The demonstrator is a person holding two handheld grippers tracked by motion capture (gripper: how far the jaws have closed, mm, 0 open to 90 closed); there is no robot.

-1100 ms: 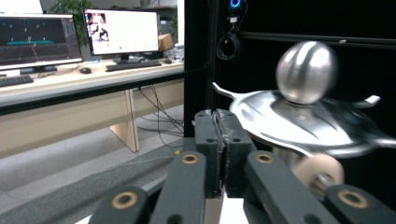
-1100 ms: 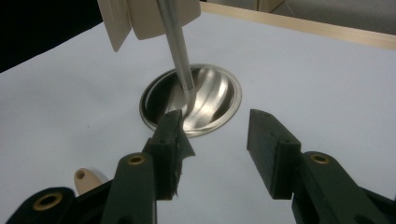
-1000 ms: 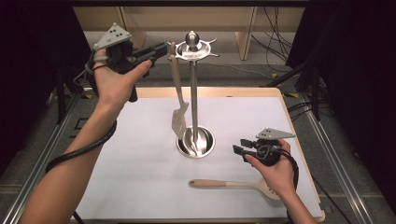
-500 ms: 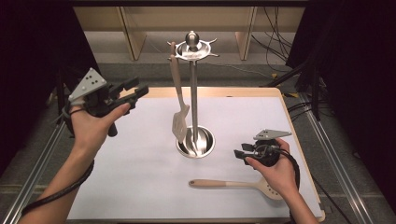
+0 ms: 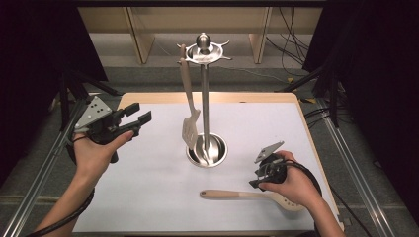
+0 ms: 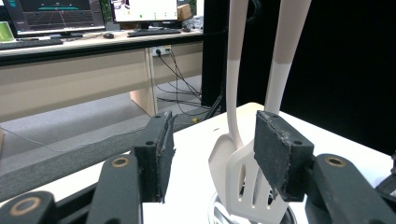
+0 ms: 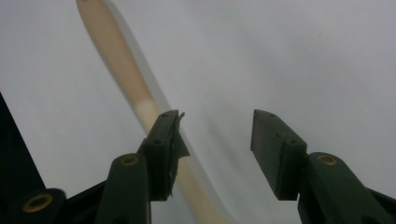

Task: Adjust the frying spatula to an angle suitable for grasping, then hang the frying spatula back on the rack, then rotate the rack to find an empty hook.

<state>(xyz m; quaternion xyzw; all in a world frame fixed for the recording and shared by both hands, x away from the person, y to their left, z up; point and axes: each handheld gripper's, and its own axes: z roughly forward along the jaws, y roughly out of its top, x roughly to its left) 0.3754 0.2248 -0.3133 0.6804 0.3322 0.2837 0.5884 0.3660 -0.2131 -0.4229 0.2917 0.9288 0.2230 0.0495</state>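
A chrome utensil stand (image 5: 205,98) rises from the middle of the white table top. A cream slotted spatula (image 5: 189,132) hangs from its top ring. My left gripper (image 5: 140,113) hovers to the left of the stand, well apart from it. Its jaws have just been opening, with nothing between them. Past the left gripper (image 6: 212,126) I see the spatula blade (image 6: 247,186). A cream spoon (image 5: 232,194) lies flat near the front edge. My right gripper (image 5: 256,180) sits just above it, its jaws having just been opening. In the right gripper view the spoon handle (image 7: 121,60) passes under the right gripper's (image 7: 215,121) left jaw, ungripped.
The white table top (image 5: 148,197) has bare room at the front left. The stand's round base (image 5: 218,157) sits at the centre. Dark curtains flank the table, with metal rails along both sides. Desks with monitors (image 6: 56,14) stand beyond.
My left gripper has come away from the top of the spatula handle, moving down and to the left, and its jaws have spread. The spatula stays hanging. The right hand has kept its place.
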